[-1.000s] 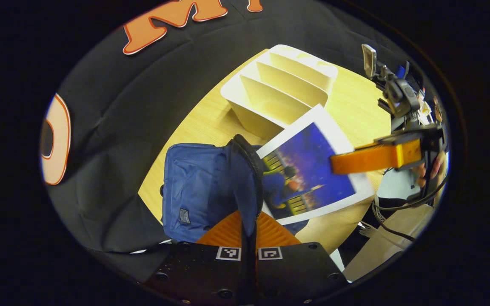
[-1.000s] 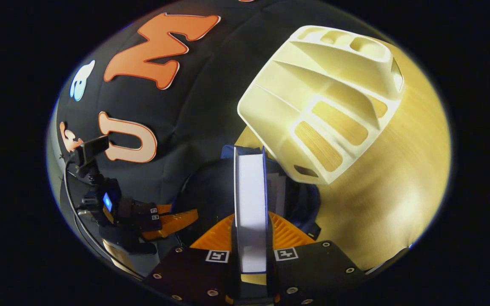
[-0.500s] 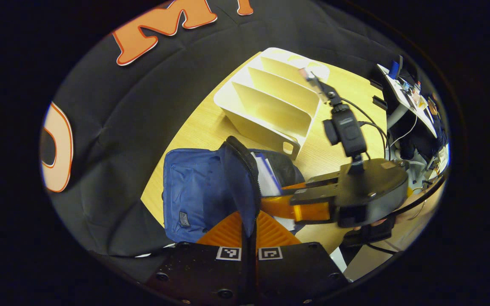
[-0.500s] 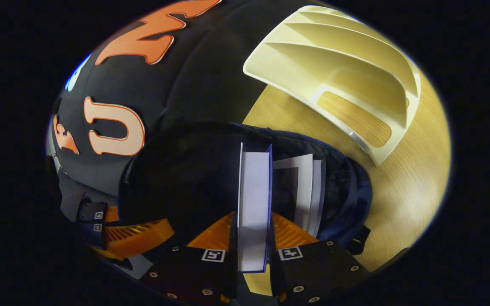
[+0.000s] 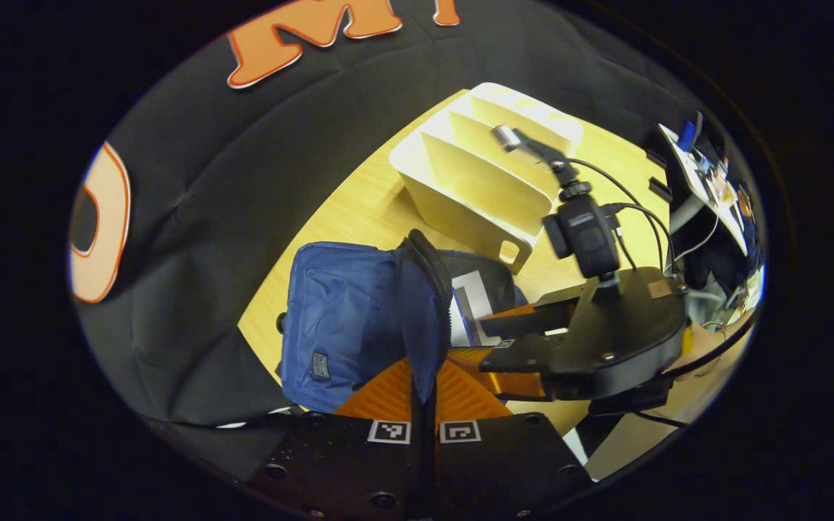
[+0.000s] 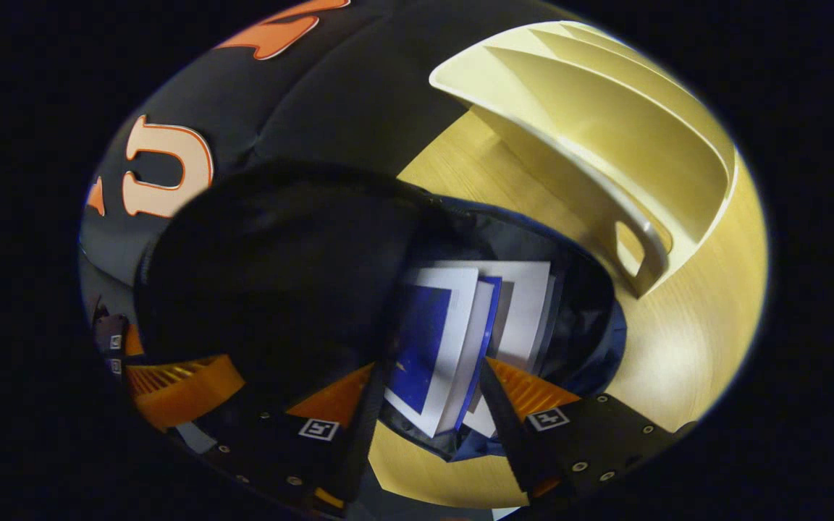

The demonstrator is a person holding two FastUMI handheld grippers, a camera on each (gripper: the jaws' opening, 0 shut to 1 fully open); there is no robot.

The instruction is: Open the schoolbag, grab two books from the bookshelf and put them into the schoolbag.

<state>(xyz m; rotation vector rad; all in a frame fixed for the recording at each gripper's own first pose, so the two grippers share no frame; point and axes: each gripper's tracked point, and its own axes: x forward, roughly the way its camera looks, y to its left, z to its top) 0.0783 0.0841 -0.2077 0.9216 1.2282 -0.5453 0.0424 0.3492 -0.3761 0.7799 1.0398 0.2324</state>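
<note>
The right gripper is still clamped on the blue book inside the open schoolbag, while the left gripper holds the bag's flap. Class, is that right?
Not quite. The right gripper has opened, as the right gripper view shows; the blue book lies loose in the schoolbag. The left gripper does hold the flap.

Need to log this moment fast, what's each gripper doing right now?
Left gripper: shut on the schoolbag flap.
Right gripper: open, fingers spread either side of the blue book in the bag.

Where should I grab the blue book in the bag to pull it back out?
Take the blue book by its exposed edge near the bag mouth, coming in from the open side of the schoolbag, jaws across its thin thickness, since it lies loose and angled there.
</note>
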